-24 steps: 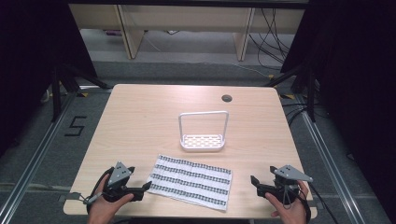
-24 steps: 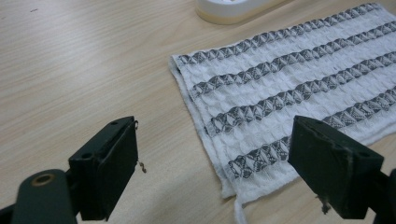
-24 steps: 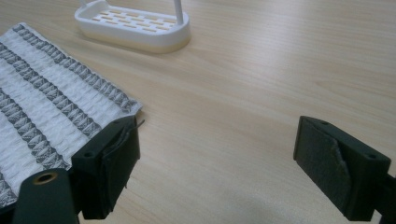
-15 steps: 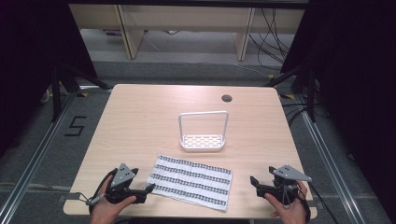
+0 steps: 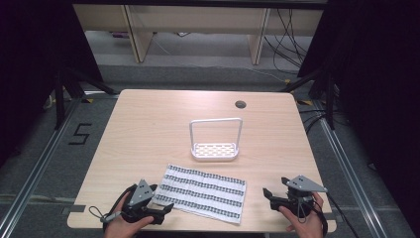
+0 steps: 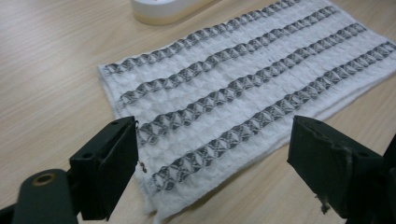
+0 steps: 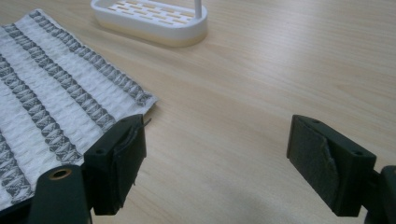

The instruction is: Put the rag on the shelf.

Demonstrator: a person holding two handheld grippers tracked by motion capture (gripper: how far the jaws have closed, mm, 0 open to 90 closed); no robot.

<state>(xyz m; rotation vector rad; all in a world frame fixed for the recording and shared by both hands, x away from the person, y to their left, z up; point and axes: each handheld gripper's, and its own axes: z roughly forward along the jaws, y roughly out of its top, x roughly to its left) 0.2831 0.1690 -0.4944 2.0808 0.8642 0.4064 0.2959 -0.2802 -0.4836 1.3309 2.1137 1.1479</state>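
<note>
Overhead, my left tool [image 5: 166,208] sits at the near-left corner of the white grey-striped waffle towel [image 5: 202,192], below the white slotted rack [image 5: 216,149]; up close, both tools gape wide, my right tool [image 7: 215,154] beside the towel's edge over bare wooden table [image 7: 261,79].

White waffle-weave cloth [image 5: 200,192] with dark grey patterned stripes running lengthwise, spread flat and unfolded on the wooden table [image 5: 148,124], near its front edge, slightly skewed. Its left end lies between the open jaws of the left gripper [image 6: 212,154]; right end is near the right gripper [image 7: 215,158], apart.
</note>
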